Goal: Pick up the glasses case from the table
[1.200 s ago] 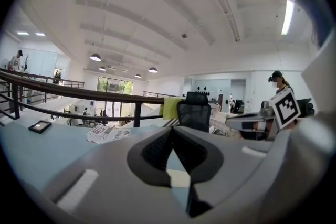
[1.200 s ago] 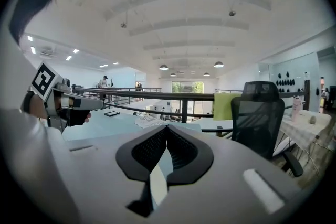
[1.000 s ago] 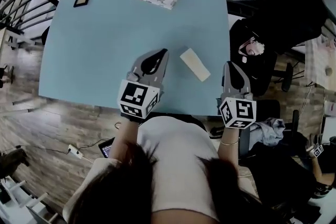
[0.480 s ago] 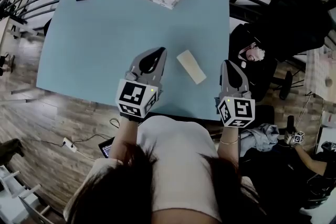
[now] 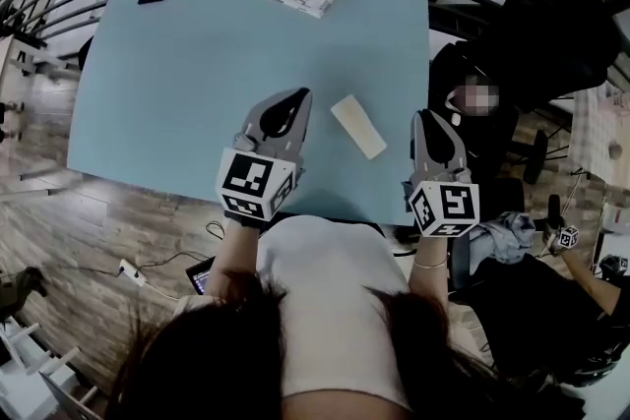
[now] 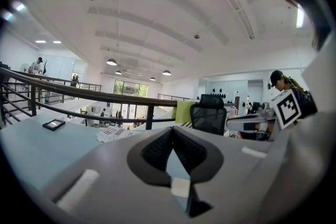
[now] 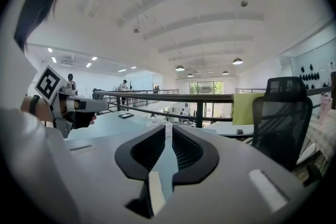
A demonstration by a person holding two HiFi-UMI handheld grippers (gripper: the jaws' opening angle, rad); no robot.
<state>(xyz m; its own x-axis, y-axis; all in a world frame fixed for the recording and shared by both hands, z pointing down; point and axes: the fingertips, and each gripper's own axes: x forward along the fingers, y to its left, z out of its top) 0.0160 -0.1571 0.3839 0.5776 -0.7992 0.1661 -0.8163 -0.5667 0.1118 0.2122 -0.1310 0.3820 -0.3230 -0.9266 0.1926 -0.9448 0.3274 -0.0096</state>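
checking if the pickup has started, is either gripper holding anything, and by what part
Nothing is held. The left gripper and right gripper are both shut and empty; the glasses case lies on the table between them.

Open-plan office on a mezzanine: black railing (image 6: 79, 93) along the far edge, wood floor (image 5: 89, 241), light-blue table (image 5: 197, 74). Mesh office chair (image 7: 281, 113) at right; pendant lamps (image 7: 237, 61) under a white vaulted ceiling (image 7: 210, 8).
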